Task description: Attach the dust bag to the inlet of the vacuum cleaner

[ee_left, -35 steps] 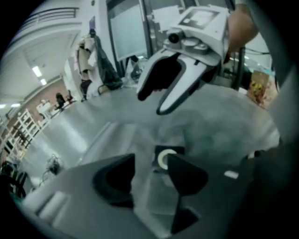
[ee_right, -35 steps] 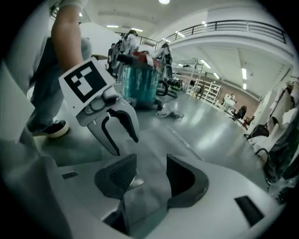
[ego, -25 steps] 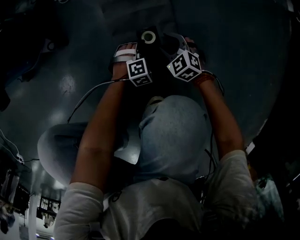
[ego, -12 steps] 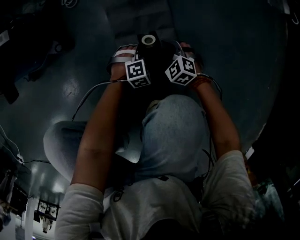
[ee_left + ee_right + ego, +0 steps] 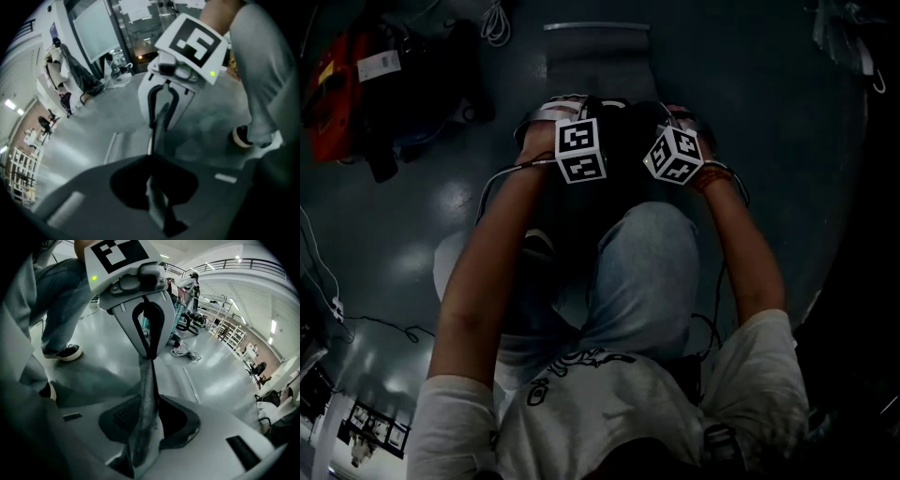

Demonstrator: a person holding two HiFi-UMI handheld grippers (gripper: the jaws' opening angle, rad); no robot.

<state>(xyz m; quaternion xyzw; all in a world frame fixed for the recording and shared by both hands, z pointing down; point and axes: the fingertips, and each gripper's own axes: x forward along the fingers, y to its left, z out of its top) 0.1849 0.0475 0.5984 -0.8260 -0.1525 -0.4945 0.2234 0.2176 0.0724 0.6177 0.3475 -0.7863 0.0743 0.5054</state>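
Note:
The dust bag [image 5: 623, 141] is a dark mass hanging between my two grippers above the floor. Edge-on it shows as a thin grey strip [image 5: 147, 394], stretched taut from one gripper to the other. My left gripper [image 5: 584, 117] is closing, with its jaws clamped on one end of the bag [image 5: 157, 136]. My right gripper [image 5: 673, 122] is also closing on the other end, and grey fabric fills its jaws. Each gripper faces the other: the right gripper [image 5: 161, 117] and the left gripper [image 5: 149, 355]. I cannot make out the vacuum cleaner's inlet.
A grey slab [image 5: 595, 56] lies on the floor beyond the grippers. Red and black gear [image 5: 347, 84] and a coiled cable [image 5: 494, 23] sit at the far left. The person's jeans leg [image 5: 642, 272] and shoes [image 5: 65, 352] are close beneath. A cable [image 5: 375, 323] trails at left.
Both grippers have risen with the bag between them and sit lower in the head view. The black part with a white ring is no longer seen. Red gear has come into view.

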